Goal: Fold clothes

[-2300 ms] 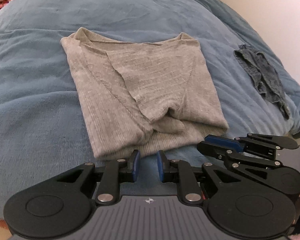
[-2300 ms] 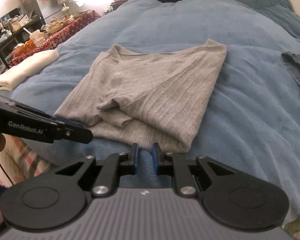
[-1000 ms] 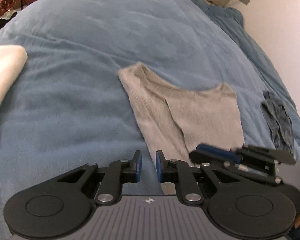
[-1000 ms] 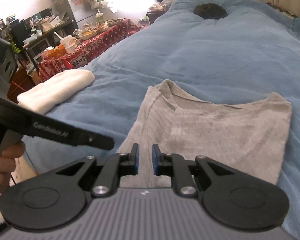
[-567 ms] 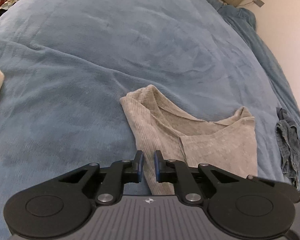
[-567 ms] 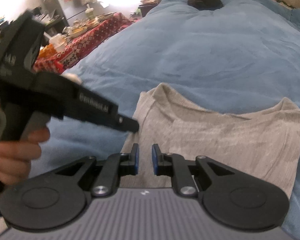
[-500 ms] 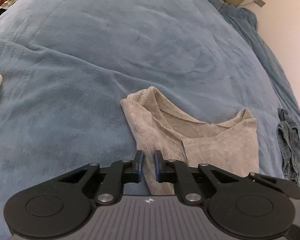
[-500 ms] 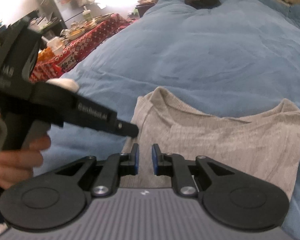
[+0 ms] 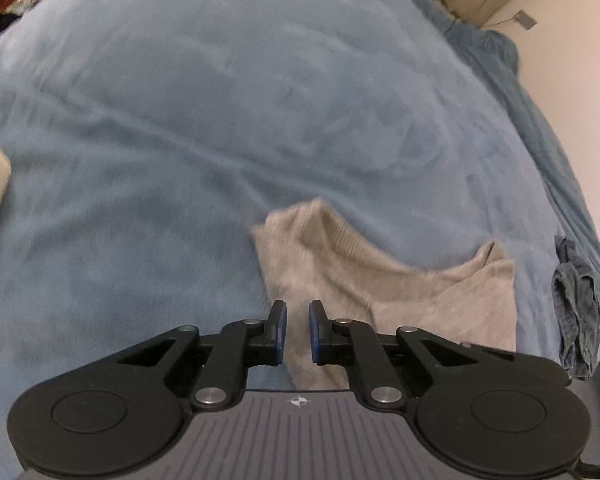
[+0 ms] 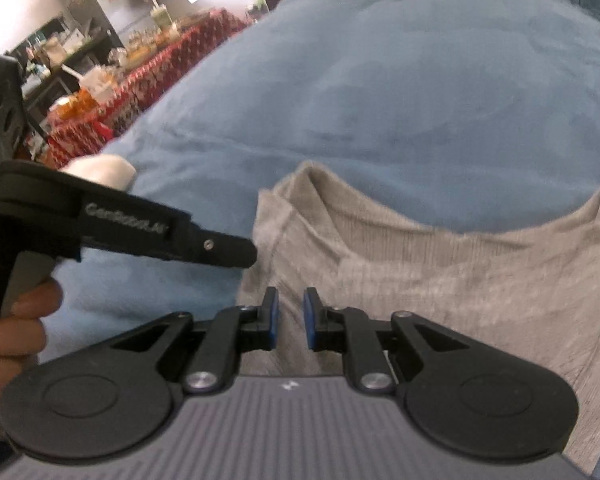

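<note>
Grey sweater (image 9: 412, 300) lies partly folded on the blue bed cover (image 9: 220, 120), neckline facing away. Left hand-held gripper (image 9: 297, 330) and right hand-held gripper (image 10: 287, 317) both hover over its near edge, jaws slightly apart, nothing pinched.

Folded sweater (image 9: 400, 296) lies on the blanket (image 9: 220, 120), neckline toward the far side. Left gripper (image 9: 297, 332) is over the sweater's left edge; right gripper (image 10: 287, 316) is over its left part. Denim garment (image 9: 576, 312) lies on the blanket to the sweater's right, apart. Folded towel (image 10: 100, 170) lies at the blanket's left edge; cluttered table (image 10: 112, 96) stands behind it.
</note>
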A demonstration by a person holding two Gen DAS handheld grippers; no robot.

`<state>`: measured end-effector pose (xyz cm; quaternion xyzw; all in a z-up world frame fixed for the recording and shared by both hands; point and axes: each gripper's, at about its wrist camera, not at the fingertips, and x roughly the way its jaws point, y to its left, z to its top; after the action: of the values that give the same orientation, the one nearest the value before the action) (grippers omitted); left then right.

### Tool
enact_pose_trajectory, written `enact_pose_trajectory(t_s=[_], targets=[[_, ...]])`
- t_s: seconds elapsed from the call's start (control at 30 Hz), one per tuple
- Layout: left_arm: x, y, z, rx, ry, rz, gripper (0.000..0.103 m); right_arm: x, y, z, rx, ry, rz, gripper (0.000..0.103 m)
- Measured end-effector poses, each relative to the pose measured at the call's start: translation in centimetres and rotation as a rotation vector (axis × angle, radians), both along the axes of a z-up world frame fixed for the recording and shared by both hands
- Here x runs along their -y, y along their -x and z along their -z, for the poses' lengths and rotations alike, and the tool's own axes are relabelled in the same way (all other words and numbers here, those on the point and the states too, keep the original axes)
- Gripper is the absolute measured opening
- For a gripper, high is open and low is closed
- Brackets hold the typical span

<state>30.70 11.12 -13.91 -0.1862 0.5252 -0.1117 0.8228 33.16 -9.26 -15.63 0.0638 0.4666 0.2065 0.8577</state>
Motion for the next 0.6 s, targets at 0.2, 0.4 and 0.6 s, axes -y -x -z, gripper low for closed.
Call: enact_pose_trajectory(t_s=[0.2,0.4,0.6], targets=[[0.7,-1.3,2.2,-0.06,-0.057,0.005,0.014,-0.3,-0.3,0.9,-0.03,0.013,0.002,0.016],[0.4,-1.0,2.1,-0.047,-0.042,-0.015,0.013,-0.2,0.0,1.0,-0.029,0.018,0.002,0.016],[0.6,-1.1,1.0,-0.01,-0.048,-0.006,0.013,0.0,1.2,0.0,-0.022,-0.038,-0.031,0.016]])
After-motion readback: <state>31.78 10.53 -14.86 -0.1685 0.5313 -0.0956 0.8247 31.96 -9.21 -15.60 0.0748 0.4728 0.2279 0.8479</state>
